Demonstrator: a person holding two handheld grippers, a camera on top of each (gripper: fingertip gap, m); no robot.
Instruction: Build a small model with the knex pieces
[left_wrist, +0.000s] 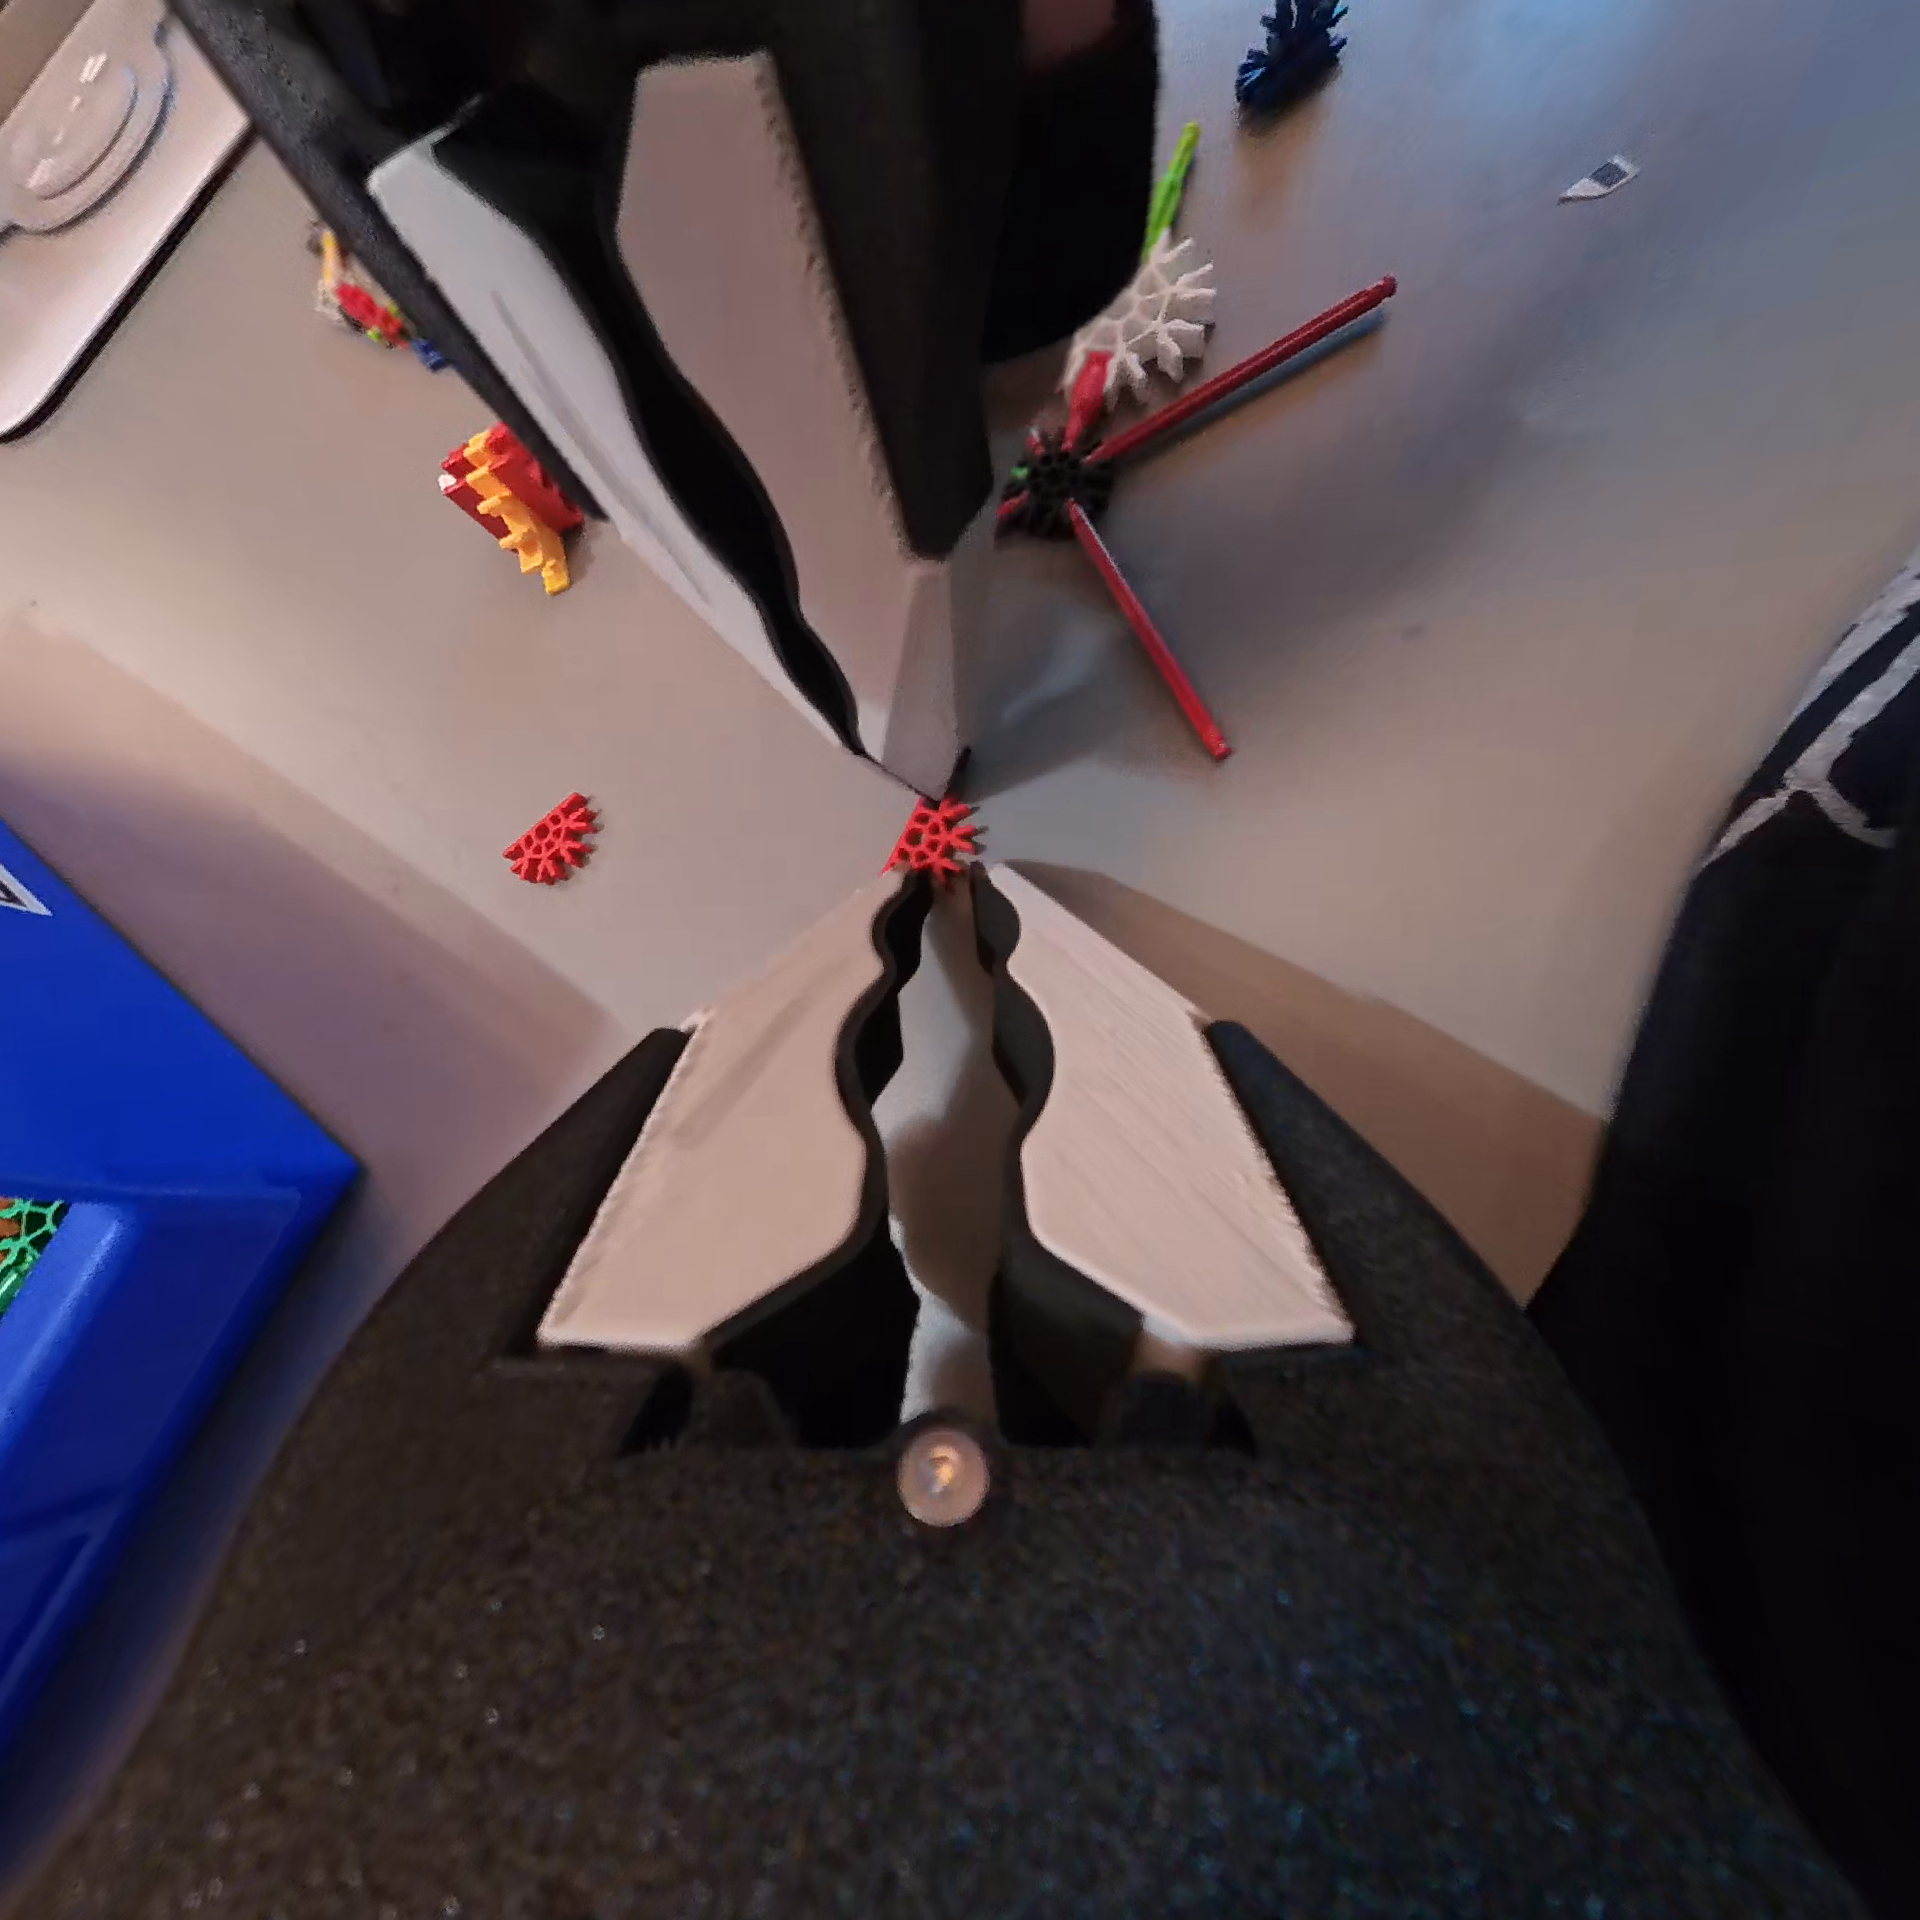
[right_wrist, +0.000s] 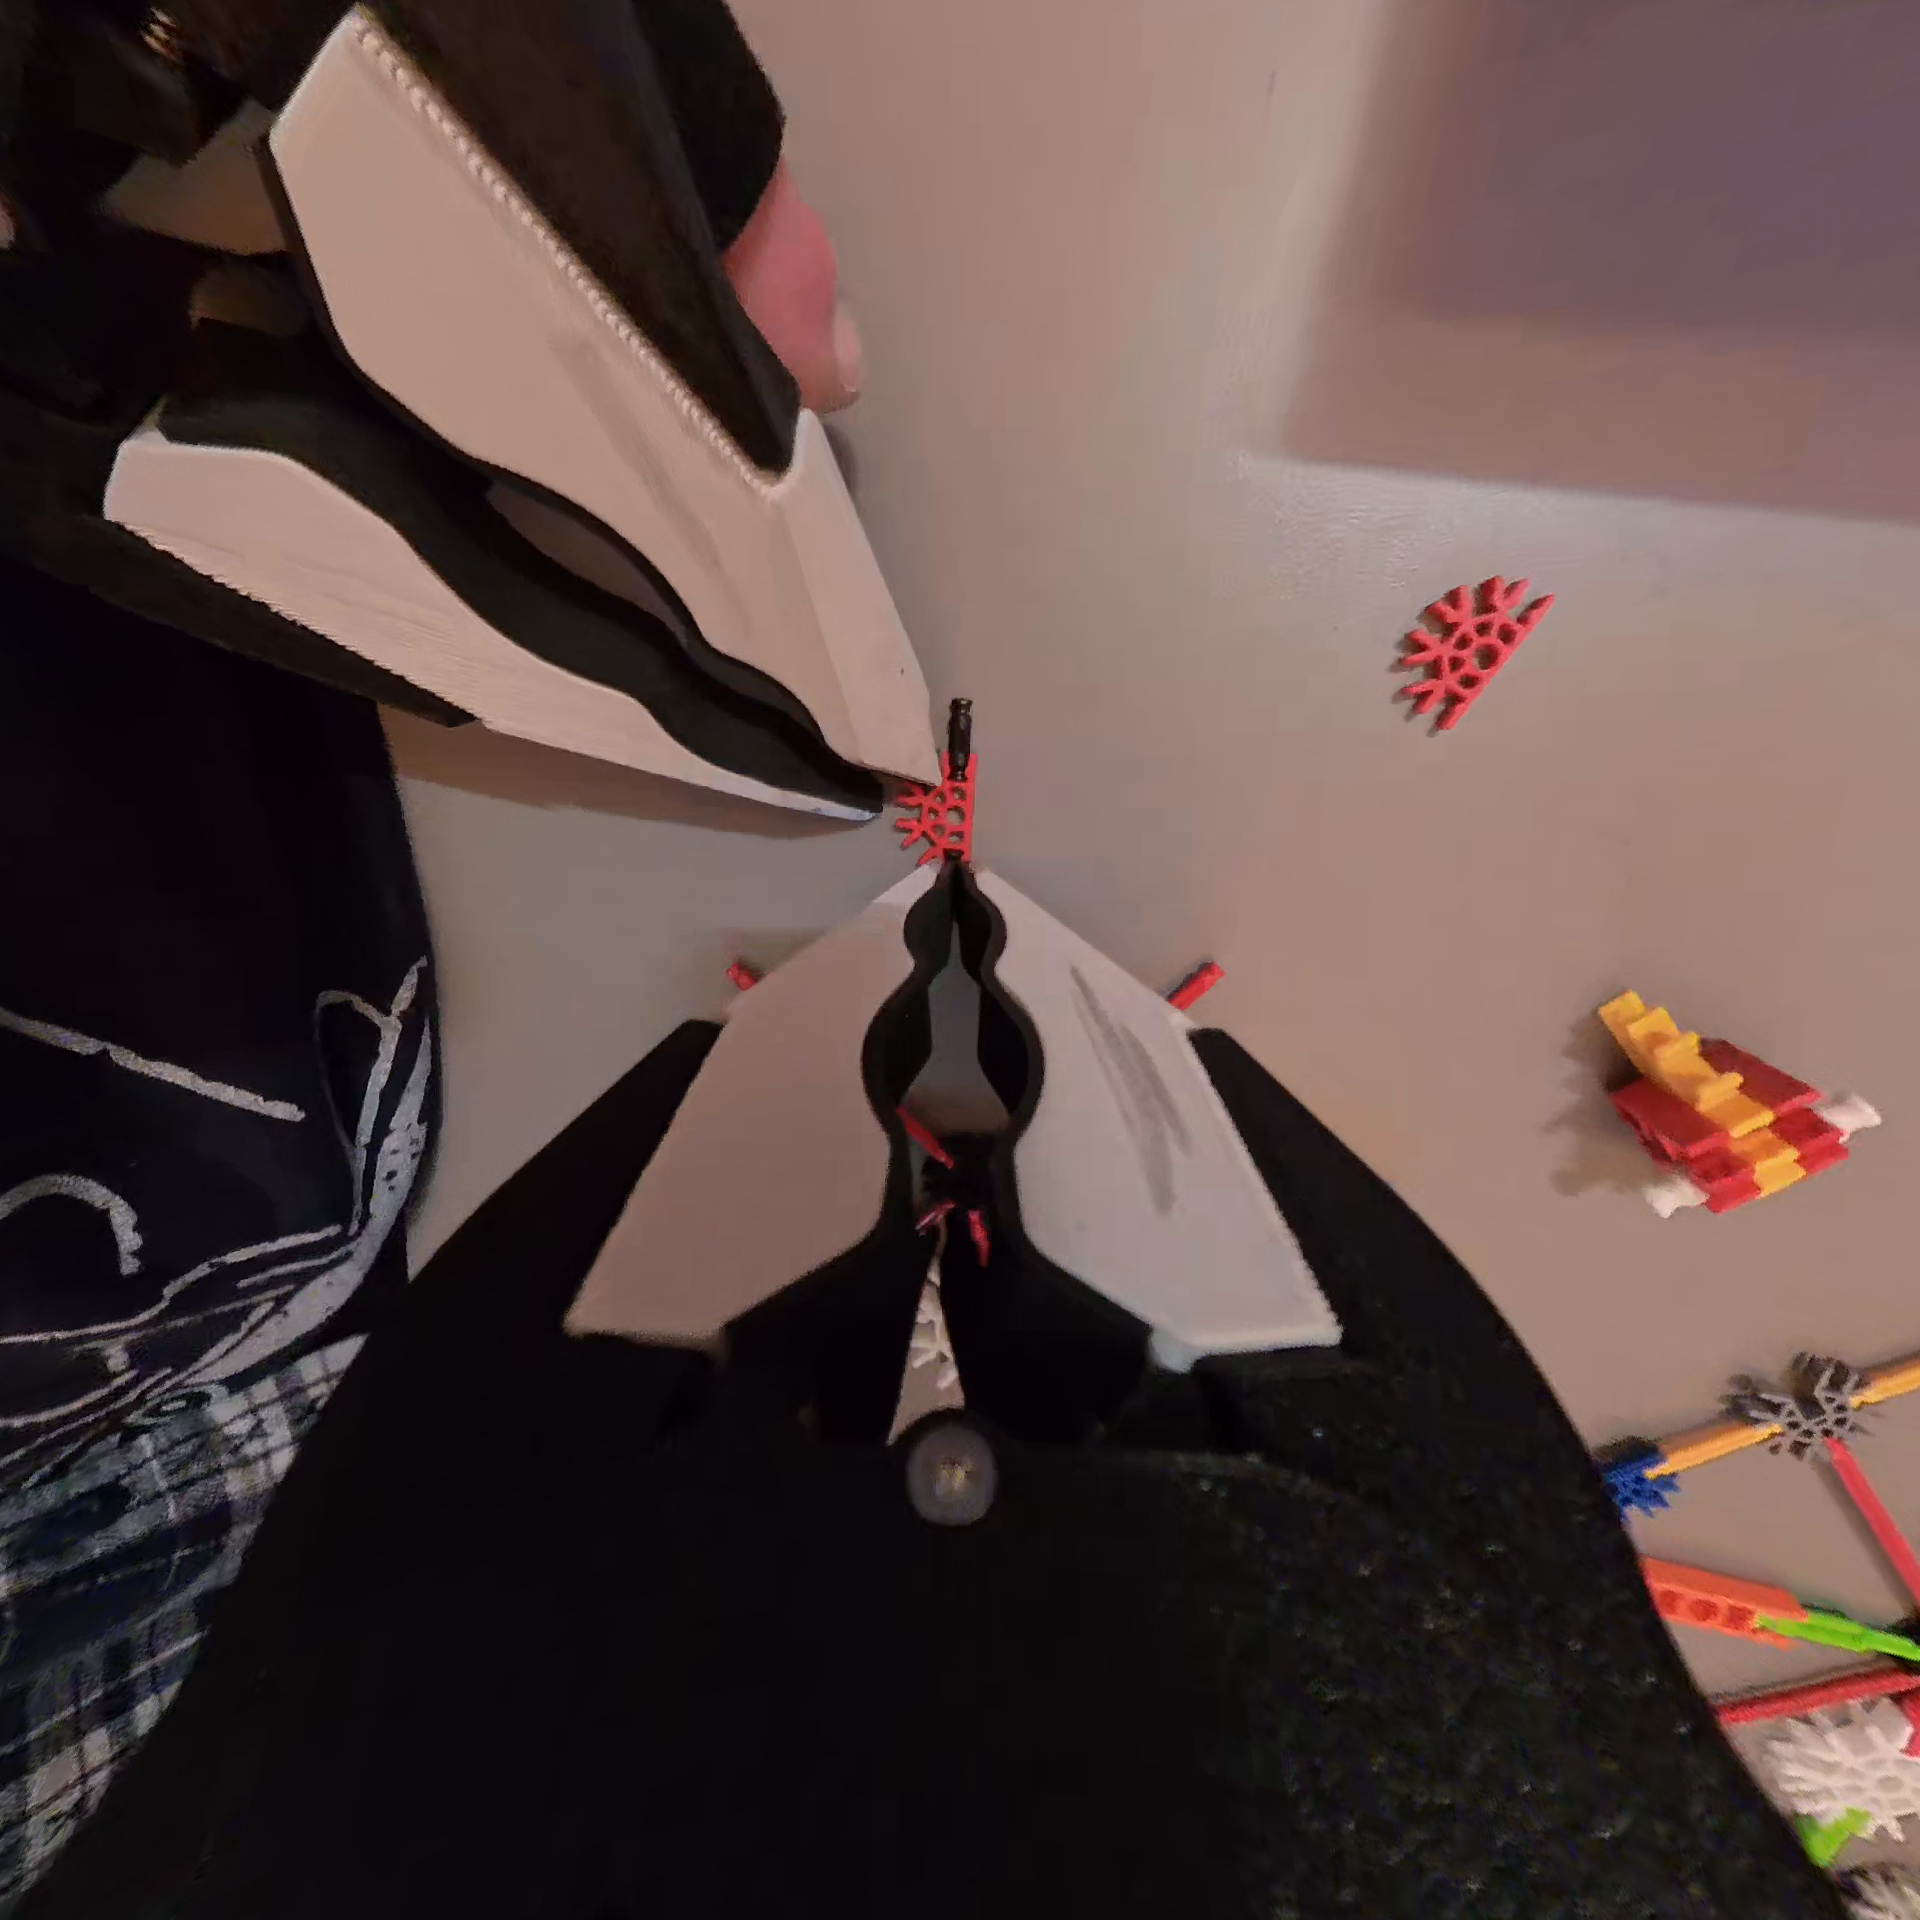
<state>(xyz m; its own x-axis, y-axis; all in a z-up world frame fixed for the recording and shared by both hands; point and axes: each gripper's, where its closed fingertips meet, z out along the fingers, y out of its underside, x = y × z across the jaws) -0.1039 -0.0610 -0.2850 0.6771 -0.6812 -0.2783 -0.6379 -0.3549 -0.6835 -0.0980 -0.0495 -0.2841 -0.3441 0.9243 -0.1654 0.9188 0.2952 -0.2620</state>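
My left gripper (left_wrist: 940, 881) is shut on a small red snowflake-shaped connector (left_wrist: 935, 833), held above the grey table (left_wrist: 1403, 675). My right gripper (right_wrist: 951, 871) meets it tip to tip from the far side. It is shut on a short black rod (right_wrist: 961, 732), which lies along the edge of the connector (right_wrist: 935, 816) and sticks out past it. In the right wrist view the left gripper (right_wrist: 894, 802) comes in from the upper left, with a person's hand (right_wrist: 800, 281) behind it. In the left wrist view the right gripper (left_wrist: 930, 774) comes down from the top.
On the table lie a loose red connector (left_wrist: 553, 840), a red and yellow stack (left_wrist: 509, 504), a black hub with red rods (left_wrist: 1060, 483) and a white connector (left_wrist: 1153, 322). A blue bin (left_wrist: 135, 1247) stands at the left. A person's dark clothing (left_wrist: 1818, 1039) is at the right. Less than 4 cm separates the two grippers' tips.
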